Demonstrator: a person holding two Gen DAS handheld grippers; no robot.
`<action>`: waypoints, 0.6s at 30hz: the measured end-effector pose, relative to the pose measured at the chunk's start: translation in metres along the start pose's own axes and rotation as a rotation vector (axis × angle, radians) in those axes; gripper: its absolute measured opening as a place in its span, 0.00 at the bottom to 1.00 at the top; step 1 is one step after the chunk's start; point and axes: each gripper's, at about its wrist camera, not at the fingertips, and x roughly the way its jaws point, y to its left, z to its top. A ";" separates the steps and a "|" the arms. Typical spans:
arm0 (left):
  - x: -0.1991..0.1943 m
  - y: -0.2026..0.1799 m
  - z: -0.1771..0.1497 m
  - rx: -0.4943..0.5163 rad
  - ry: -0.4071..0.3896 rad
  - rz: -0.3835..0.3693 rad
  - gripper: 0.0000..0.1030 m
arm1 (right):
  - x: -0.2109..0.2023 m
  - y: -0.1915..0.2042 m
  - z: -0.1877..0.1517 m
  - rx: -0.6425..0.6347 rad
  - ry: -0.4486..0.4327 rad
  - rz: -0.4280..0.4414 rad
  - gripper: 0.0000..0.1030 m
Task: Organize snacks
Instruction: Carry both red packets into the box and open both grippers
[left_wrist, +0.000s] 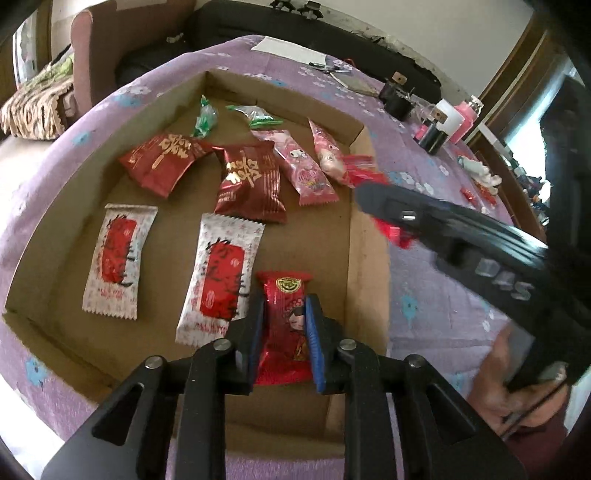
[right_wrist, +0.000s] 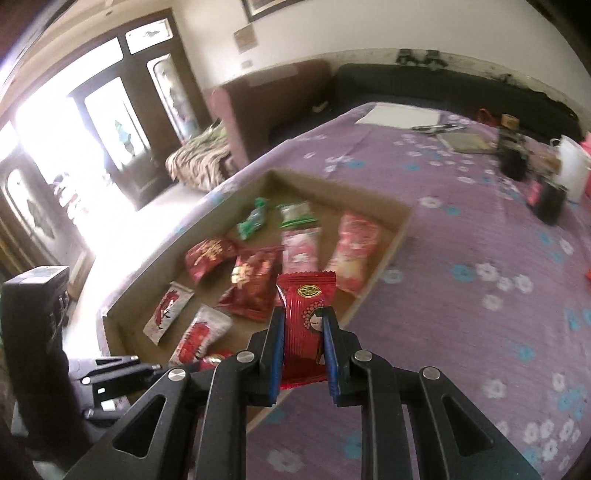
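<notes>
Lying between the left gripper's (left_wrist: 284, 332) blue pads, a red doll-print packet (left_wrist: 284, 321) rests on the cardboard tray's (left_wrist: 365, 229) floor by the near right wall; pad contact cannot be told. Right gripper (right_wrist: 303, 334) pinches a matching red packet (right_wrist: 306, 325) above the tray's near right edge.

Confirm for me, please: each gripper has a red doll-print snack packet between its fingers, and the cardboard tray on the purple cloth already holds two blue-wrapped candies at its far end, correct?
Not quite: the two candies at the far end of the cardboard tray are green-wrapped, not blue, as the left wrist view shows. The rest holds: the left gripper and the right gripper each have a red doll-print packet between their fingers, on the purple cloth.
</notes>
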 end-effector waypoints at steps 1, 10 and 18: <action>-0.005 0.002 -0.001 -0.004 -0.005 -0.006 0.23 | 0.005 0.004 0.001 -0.005 0.010 0.002 0.18; -0.048 0.020 -0.002 -0.038 -0.126 0.019 0.51 | 0.030 0.017 0.002 -0.025 0.046 0.008 0.22; -0.053 0.010 0.004 -0.029 -0.163 -0.016 0.51 | -0.002 0.012 0.003 -0.037 -0.031 -0.021 0.38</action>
